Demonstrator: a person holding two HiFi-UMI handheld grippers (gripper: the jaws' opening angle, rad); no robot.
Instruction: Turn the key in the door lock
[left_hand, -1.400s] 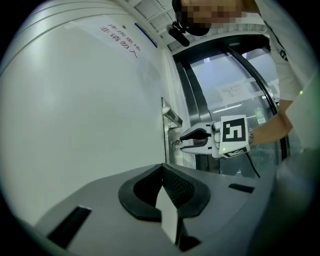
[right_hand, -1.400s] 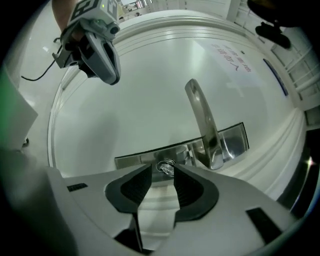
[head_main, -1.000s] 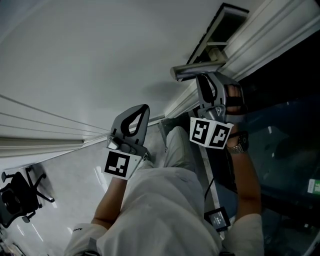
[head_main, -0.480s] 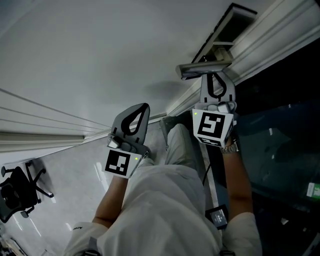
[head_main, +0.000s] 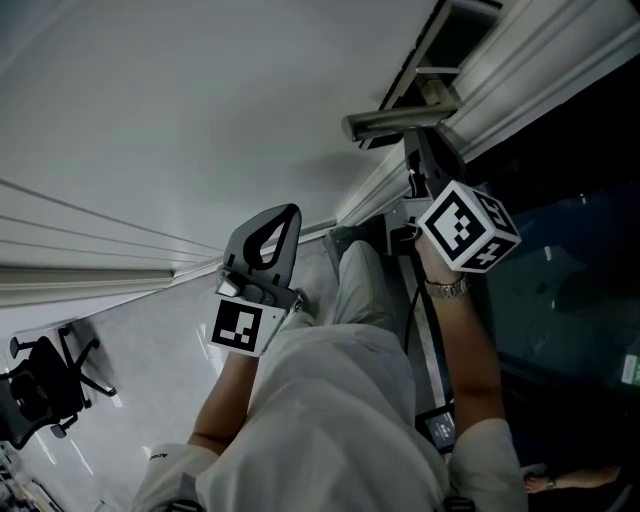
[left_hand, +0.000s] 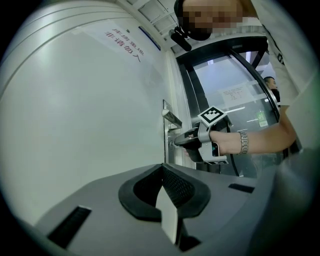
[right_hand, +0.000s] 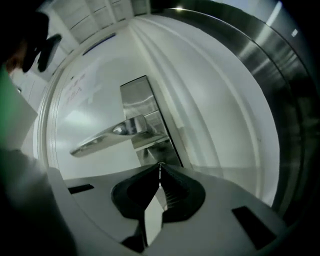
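Lock plate (right_hand: 135, 97) face-on only in right gripper view; right gripper (right_hand: 160, 166) just clenched, hold unclear; left gripper (left_hand: 162, 171) clenched

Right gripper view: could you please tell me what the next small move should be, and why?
Probably a gentle roll of the right gripper to test the turn: its jaws, just closed, meet at the lock plate under the handle; no key shows between them.
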